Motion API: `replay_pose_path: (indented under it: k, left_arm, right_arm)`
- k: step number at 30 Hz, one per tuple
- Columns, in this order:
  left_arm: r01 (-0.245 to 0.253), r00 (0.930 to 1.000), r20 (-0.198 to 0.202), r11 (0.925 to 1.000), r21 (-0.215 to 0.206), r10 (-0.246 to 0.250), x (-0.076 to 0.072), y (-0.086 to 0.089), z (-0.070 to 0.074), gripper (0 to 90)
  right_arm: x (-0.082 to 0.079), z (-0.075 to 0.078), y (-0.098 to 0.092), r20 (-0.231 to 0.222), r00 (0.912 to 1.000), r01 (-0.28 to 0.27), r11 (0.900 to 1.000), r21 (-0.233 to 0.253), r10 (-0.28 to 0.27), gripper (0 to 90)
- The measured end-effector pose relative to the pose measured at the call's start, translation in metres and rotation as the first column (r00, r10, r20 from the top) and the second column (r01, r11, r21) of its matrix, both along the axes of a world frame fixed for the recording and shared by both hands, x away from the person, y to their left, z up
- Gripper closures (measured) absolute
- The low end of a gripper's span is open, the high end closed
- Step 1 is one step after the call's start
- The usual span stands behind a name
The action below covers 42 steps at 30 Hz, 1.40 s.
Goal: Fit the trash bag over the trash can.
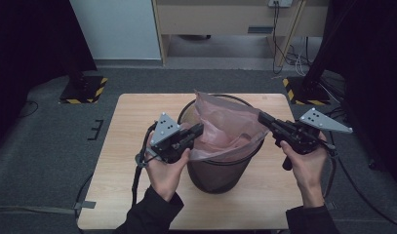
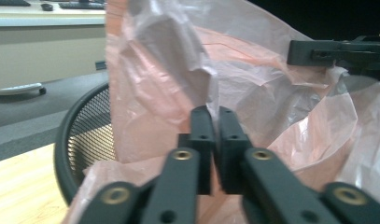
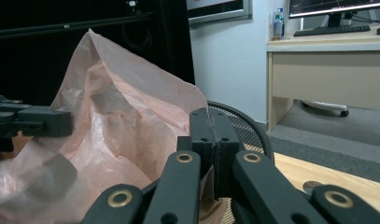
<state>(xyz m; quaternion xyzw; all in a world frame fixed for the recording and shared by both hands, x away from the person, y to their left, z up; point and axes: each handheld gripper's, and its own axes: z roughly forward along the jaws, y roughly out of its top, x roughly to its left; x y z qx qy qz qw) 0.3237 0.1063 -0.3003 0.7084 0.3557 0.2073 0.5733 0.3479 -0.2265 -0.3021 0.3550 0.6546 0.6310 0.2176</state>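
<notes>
1. The mesh bin (image 1: pixel 218 168) stands mid-counter (image 1: pixel 128 146), pink bag (image 1: pixel 225 129) draped inside it.
2. Left claw (image 1: pixel 198 130) is clenched on the bag's edge at the bin's left rim.
3. Right claw (image 1: pixel 262 118) pinches the bag's edge at the right rim.

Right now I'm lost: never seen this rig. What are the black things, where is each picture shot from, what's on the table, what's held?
No robot here: a person holds a black two-jaw hand tool in each hand. The high view looks down from above the person's side; the left tool is at the picture's left, the right tool at its right. The other two pictures come from cameras riding on each tool, looking along its jaws. On the light wooden table stands a round black wire-mesh bin with a thin pink plastic bag in it. Both tools are shut on the bag's edge, one at each side of the bin; the bag isn't yet fully spread over the rim.
</notes>
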Motion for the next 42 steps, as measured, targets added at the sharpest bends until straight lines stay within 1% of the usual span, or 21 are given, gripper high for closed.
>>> replay_pose_path:
  k: [2,4,5,6,8,9,10,12,13,15,16,18,22,23,25,27,30,33,34,39,42]
  left_arm:
    - [0.001,1.0,-0.001,1.0,0.002,-0.001,0.005,0.007,0.003,90.0]
    - [0.015,0.9999,-0.007,0.9998,-0.011,-0.015,0.011,0.016,0.008,90.0]
    - [0.015,0.9998,-0.015,0.9998,-0.014,-0.015,0.015,0.02,0.01,90.0]
    - [0.017,0.9998,-0.014,0.9997,-0.017,-0.017,0.019,0.025,0.011,90.0]
    - [0.034,0.9988,-0.034,0.9986,-0.041,-0.035,0.029,0.035,0.013,90.0]
    - [0.045,0.9984,-0.032,0.9979,-0.048,-0.046,0.034,0.039,0.014,90.0]
    - [0.041,0.9984,-0.038,0.9985,-0.036,-0.042,0.039,0.042,0.015,90.0]
    - [0.047,0.9982,-0.037,0.9984,-0.031,-0.048,0.048,0.048,0.014,90.0]
    - [0.037,0.9986,-0.036,0.9991,-0.022,-0.038,0.054,0.051,0.013,90.0]
    - [0.024,0.9991,-0.034,0.9995,-0.021,-0.025,0.063,0.057,0.01,90.0]
    - [0.017,0.9992,-0.035,0.9995,-0.026,-0.018,0.067,0.059,0.009,90.0]
    - [0.014,0.9996,-0.026,0.9989,-0.044,-0.016,0.073,0.062,0.006,90.0]
    - [0.005,0.9997,-0.023,0.9994,-0.033,-0.006,0.084,0.064,0.001,90.0]
    - [0.009,0.9996,-0.025,0.9996,-0.026,-0.01,0.086,0.063,0.0,90.0]
    - [0.013,0.9994,-0.033,0.9995,-0.027,-0.014,0.091,0.062,-0.003,90.0]
    - [0.004,0.9992,-0.039,0.9997,-0.024,-0.005,0.096,0.063,-0.006,90.0]
    - [0.0,0.9984,-0.057,0.9994,-0.035,-0.001,0.104,0.065,-0.013,90.0]
    - [-0.004,0.9978,-0.066,0.9996,-0.027,0.002,0.112,0.065,-0.019,90.0]
    - [-0.004,0.9976,-0.069,0.9994,-0.035,0.002,0.113,0.066,-0.021,90.0]
    - [-0.012,0.9961,-0.088,0.9982,-0.059,0.006,0.123,0.065,-0.033,90.0]
    - [-0.017,0.9944,-0.105,0.9984,-0.055,0.011,0.126,0.062,-0.04,90.0]
  right_arm:
    - [0.001,0.001,-0.002,0.007,1.0,0.002,1.0,0.004,-0.002,90.0]
    - [0.002,0.001,-0.003,0.003,1.0,0.008,1.0,0.002,-0.008,90.0]
    - [0.002,0.001,-0.004,0.004,0.9999,0.009,1.0,0.002,-0.009,90.0]
    - [0.004,0.001,-0.004,0.005,0.9999,0.013,1.0,0.0,-0.013,90.0]
    - [0.007,0.001,-0.006,0.003,0.9998,0.019,1.0,-0.001,-0.019,90.0]
    - [0.009,0.001,-0.006,0.002,0.9997,0.023,1.0,-0.005,-0.023,90.0]
    - [0.011,0.0,-0.007,0.002,0.9996,0.027,1.0,-0.01,-0.027,90.0]
    - [0.016,-0.001,-0.007,-0.001,0.9993,0.036,0.999,-0.016,-0.036,90.0]
    - [0.018,-0.001,-0.007,-0.008,0.9991,0.042,0.999,-0.018,-0.042,90.0]
    - [0.026,-0.004,-0.008,-0.005,0.9982,0.059,0.998,-0.028,-0.06,90.0]
    - [0.029,-0.006,-0.008,-0.011,0.9975,0.07,0.997,-0.026,-0.07,90.0]
    - [0.036,-0.01,-0.009,-0.006,0.9964,0.084,0.996,-0.022,-0.085,90.0]
    - [0.047,-0.02,-0.009,0.003,0.9941,0.109,0.994,-0.011,-0.109,90.0]
    - [0.05,-0.022,-0.009,0.005,0.9936,0.113,0.994,-0.014,-0.113,90.0]
    - [0.055,-0.025,-0.008,0.004,0.9928,0.12,0.993,-0.017,-0.12,89.9]
    - [0.061,-0.028,-0.009,-0.009,0.9924,0.122,0.992,-0.016,-0.123,89.5]
    - [0.069,-0.031,-0.008,-0.021,0.9922,0.122,0.992,-0.026,-0.123,89.6]
    - [0.075,-0.037,-0.006,-0.038,0.9917,0.122,0.992,-0.04,-0.123,89.9]
    - [0.077,-0.039,-0.006,-0.042,0.9914,0.122,0.992,-0.042,-0.124,90.0]
    - [0.085,-0.05,-0.005,-0.059,0.99,0.126,0.992,-0.024,-0.128,90.0]
    - [0.088,-0.055,-0.004,-0.069,0.9897,0.124,0.992,-0.021,-0.125,90.0]
